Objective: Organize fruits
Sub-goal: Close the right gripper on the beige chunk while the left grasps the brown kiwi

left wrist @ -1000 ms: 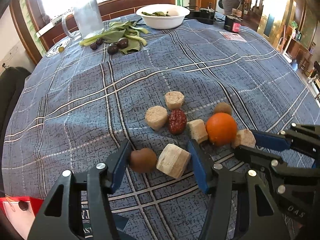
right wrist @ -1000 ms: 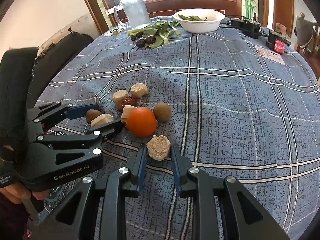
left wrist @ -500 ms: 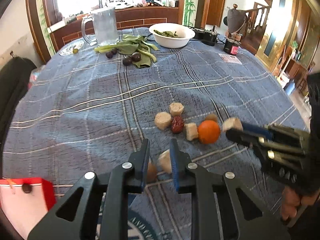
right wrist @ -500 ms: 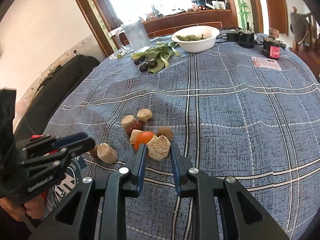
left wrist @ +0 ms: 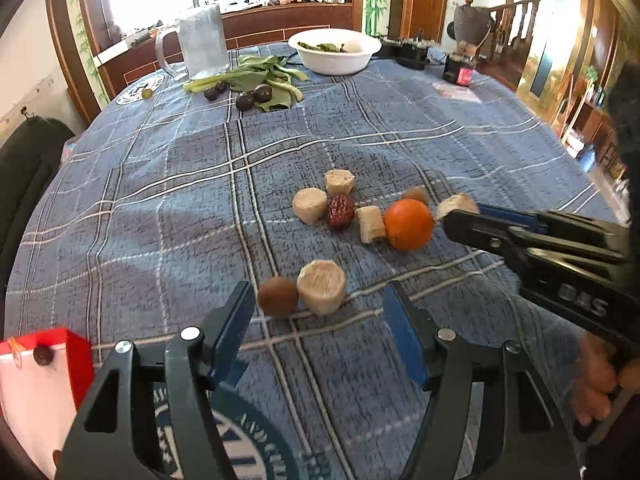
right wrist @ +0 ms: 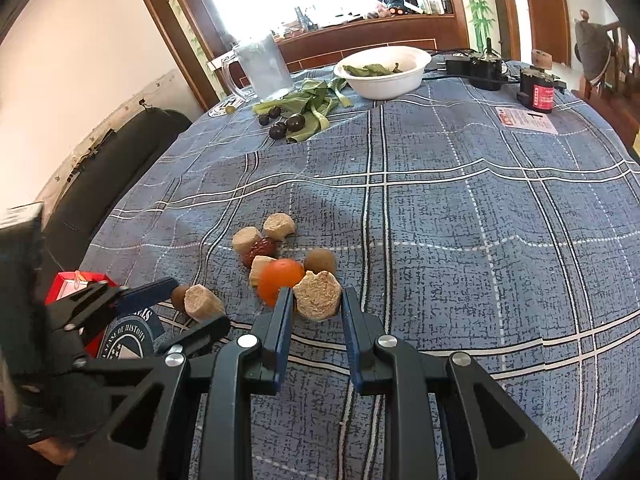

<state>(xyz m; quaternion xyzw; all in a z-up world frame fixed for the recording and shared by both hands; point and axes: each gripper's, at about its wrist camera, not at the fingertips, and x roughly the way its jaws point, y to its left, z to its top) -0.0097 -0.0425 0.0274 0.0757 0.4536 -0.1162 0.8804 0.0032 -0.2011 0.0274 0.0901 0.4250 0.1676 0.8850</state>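
Note:
On the blue plaid cloth lies a cluster: an orange [left wrist: 409, 224], a red date [left wrist: 341, 211], a brown round fruit [left wrist: 416, 194] and three beige chunks [left wrist: 310, 205]. Nearer me, a second brown fruit [left wrist: 278, 296] touches another beige chunk [left wrist: 322, 286]. My left gripper [left wrist: 318, 320] is opening just behind this pair, pressing on neither. My right gripper [right wrist: 316, 300] is shut on a bitten beige chunk [right wrist: 319, 295], held just in front of the orange [right wrist: 280, 278]. The left gripper [right wrist: 176, 312] shows at the lower left of the right wrist view.
At the far side stand a white bowl [left wrist: 334, 50] of greens, a glass mug [left wrist: 200, 42], leafy greens with dark plums [left wrist: 256, 84] and a red-labelled jar [left wrist: 460, 74]. A red box [left wrist: 44, 360] sits at the near left. A black chair [left wrist: 24, 152] stands beyond the left edge.
The left jaws went from open to nearly shut on the brown fruit and chunk, then opened wide; the pair now touch. The right gripper lifted its chunk off the cloth.

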